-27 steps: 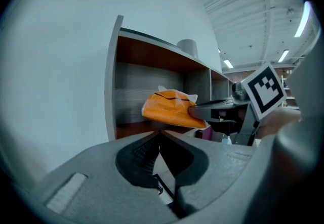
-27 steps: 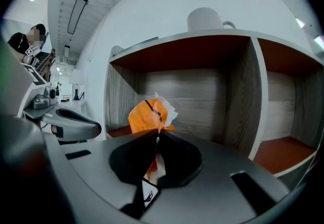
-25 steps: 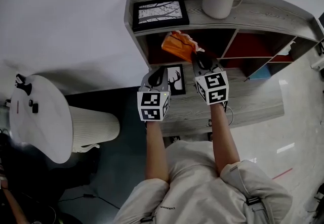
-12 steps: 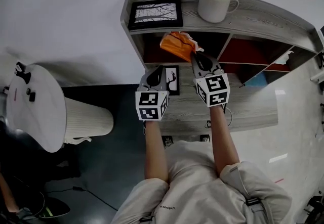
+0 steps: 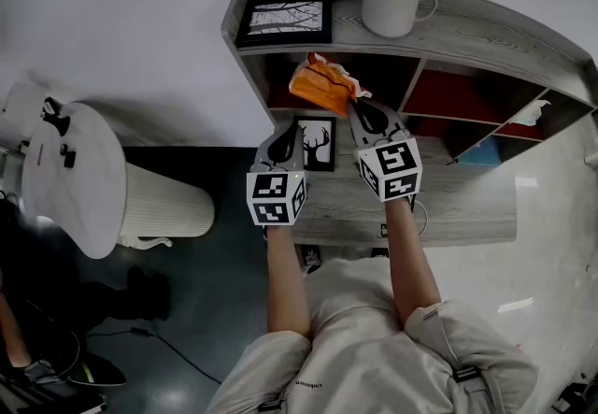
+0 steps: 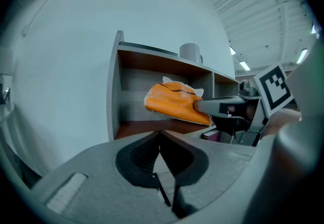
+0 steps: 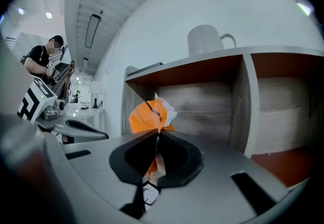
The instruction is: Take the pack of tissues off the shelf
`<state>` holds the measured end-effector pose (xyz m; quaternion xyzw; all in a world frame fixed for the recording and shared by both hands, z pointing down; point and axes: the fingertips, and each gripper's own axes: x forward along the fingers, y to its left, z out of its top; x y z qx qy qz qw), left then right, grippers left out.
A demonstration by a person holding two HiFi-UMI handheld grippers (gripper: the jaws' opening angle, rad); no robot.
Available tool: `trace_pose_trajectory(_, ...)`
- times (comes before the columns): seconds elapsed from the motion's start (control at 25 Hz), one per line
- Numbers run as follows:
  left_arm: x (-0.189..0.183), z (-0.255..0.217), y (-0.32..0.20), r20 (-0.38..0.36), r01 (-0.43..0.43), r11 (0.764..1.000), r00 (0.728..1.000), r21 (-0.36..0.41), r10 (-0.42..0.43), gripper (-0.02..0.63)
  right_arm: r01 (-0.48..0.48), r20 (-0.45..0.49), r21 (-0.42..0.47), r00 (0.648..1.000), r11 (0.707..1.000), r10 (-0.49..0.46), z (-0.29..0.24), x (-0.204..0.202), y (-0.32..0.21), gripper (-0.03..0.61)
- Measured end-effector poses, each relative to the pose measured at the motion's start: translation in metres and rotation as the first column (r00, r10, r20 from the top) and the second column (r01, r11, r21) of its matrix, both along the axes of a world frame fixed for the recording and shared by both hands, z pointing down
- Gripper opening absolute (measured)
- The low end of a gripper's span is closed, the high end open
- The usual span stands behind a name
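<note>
Right gripper [image 5: 355, 110] is clamping the tissue pack [image 5: 316, 85] by one end, lifting it at the front edge of the shelf's [image 5: 467, 29] left compartment, ready for withdrawal. Left gripper [image 5: 285, 136] is idling, jaws together, empty.

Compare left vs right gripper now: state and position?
The right gripper is clamped on the orange pack of tissues; the left gripper holds nothing. The right gripper reaches the shelf opening; the left gripper sits further back, beside the deer picture. Both have their jaws together.
</note>
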<state>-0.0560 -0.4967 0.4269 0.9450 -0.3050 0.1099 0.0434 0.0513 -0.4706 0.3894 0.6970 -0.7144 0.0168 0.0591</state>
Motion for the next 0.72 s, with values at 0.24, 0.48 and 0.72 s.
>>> trace_pose_trajectory(0.24, -0.014, 0.009, 0.012, 0.011, 0.067, 0.998, 0.998, -0.019, -0.067, 0.009, 0.063, -0.007, -0.003, 0.998, 0.998, -0.063, 0.006, -0.010, 0.009, 0.020)
trace_pose_trajectory(0.48, -0.025, 0.017, 0.028, 0.010, 0.143, 0.989, 0.990, -0.035, -0.143, 0.009, 0.157, -0.016, -0.009, 0.987, 0.987, -0.158, 0.010, -0.021, 0.021, 0.021)
trace_pose_trajectory(0.72, -0.039, 0.043, 0.057, 0.002, 0.252, 0.964, 0.967, -0.083, -0.253, 0.009, 0.287, -0.042, -0.048, 0.956, 0.957, -0.289, 0.027, -0.036, 0.041, 0.021)
